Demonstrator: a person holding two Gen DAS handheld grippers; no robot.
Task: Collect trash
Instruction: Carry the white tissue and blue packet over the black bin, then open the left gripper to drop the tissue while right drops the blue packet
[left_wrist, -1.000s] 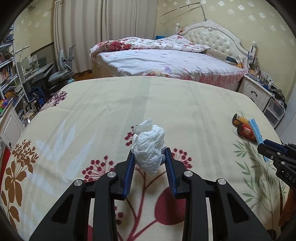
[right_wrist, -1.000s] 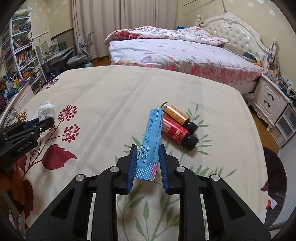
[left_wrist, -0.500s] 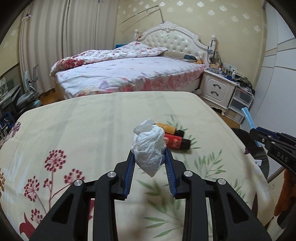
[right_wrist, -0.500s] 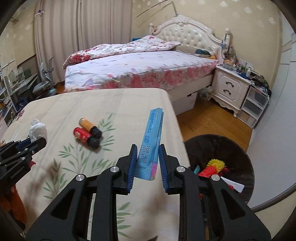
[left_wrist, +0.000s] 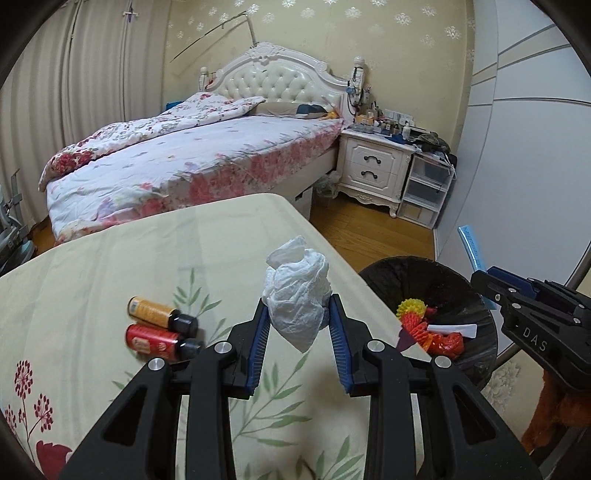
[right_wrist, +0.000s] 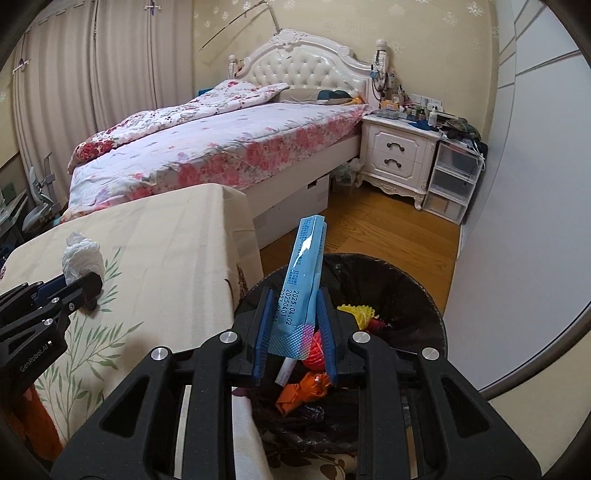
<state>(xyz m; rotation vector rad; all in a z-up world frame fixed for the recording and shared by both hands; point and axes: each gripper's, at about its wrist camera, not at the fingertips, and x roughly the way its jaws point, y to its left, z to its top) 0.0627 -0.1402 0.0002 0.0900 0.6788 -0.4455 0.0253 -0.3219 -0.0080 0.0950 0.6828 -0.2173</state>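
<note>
Two bottles (left_wrist: 159, 326) lie on the table (left_wrist: 92, 280); bin (left_wrist: 476, 321) right of it, apparently on floor

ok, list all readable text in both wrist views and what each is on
"2025.04.02" and "20250401": blue wrapper, held in the right gripper.
"DAS": side of the right gripper, left wrist view.
"GenRobot.AI": side of the left gripper.
Labels on the two small bottles: too blurred to read.

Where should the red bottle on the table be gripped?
Grip the red bottle across its body, coming from above. It lies on its side, touching the orange bottle on the far side, so fingers closing cap-to-base fit better.
</note>
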